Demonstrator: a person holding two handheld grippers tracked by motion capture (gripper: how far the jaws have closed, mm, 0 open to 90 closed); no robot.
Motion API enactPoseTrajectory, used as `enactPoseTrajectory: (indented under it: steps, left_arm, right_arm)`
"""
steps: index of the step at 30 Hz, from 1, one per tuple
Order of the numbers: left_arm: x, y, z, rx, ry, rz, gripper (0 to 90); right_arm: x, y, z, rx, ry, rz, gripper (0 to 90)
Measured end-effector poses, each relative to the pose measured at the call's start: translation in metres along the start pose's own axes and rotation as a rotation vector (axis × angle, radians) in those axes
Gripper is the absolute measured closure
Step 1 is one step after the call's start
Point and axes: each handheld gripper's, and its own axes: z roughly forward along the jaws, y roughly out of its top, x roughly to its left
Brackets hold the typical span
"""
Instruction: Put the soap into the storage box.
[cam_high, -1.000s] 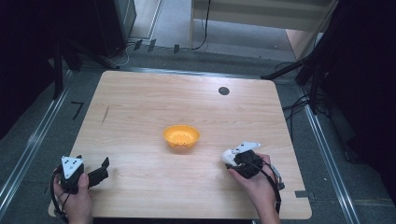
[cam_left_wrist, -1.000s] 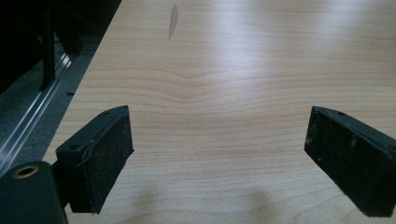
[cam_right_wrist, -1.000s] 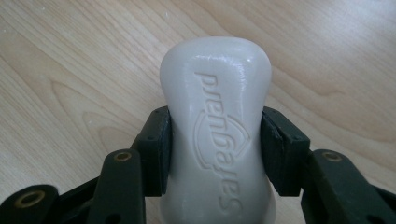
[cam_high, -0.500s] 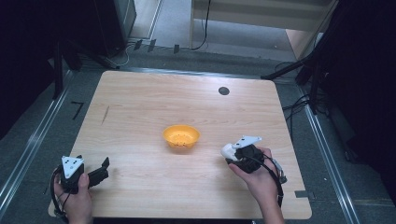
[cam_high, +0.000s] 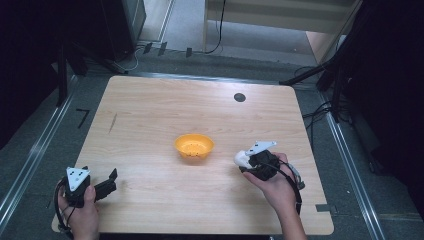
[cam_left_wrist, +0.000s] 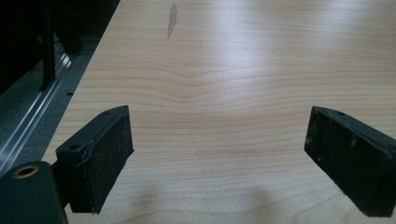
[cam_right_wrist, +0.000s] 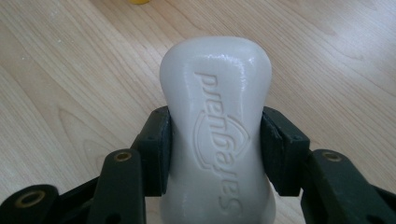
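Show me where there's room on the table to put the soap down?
Nearly everywhere: the table is bare behind the orange bowl up to the black disc, and between the left gripper and the bowl. Only the gap between bowl and soap bar is tight.

White soap (cam_right_wrist: 217, 130), orange bowl (cam_high: 194, 146)

Bright overhead light is falling on my table (cam_high: 150, 120), glaring pale on the wood beyond my left tongs (cam_left_wrist: 215, 154); the floor around the table is sinking into darkness, and faint shadows are pooling beneath them.
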Motion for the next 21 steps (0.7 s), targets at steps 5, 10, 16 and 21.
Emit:
enactPoseTrajectory:
  steps: [5, 10, 16, 21]
  left_arm:
    - [0.000, 0.000, 0.000, 0.002, -0.002, 0.000, 8.1]
    - [0.000, 0.000, 0.000, 0.003, -0.001, -0.001, 8.1]
    - [0.001, 0.000, 0.000, -0.001, -0.003, -0.008, 8.1]
    - [0.001, 0.000, 0.000, -0.001, -0.004, -0.003, 8.1]
  right_arm:
    - [0.001, 0.008, 0.002, 0.013, 0.014, -0.026, 50.4]
    - [0.002, 0.017, 0.001, 0.011, 0.037, -0.052, 50.4]
    - [0.002, 0.026, 0.003, 0.016, 0.047, -0.089, 50.4]
    - [0.003, 0.032, 0.006, 0.029, 0.064, -0.126, 50.4]
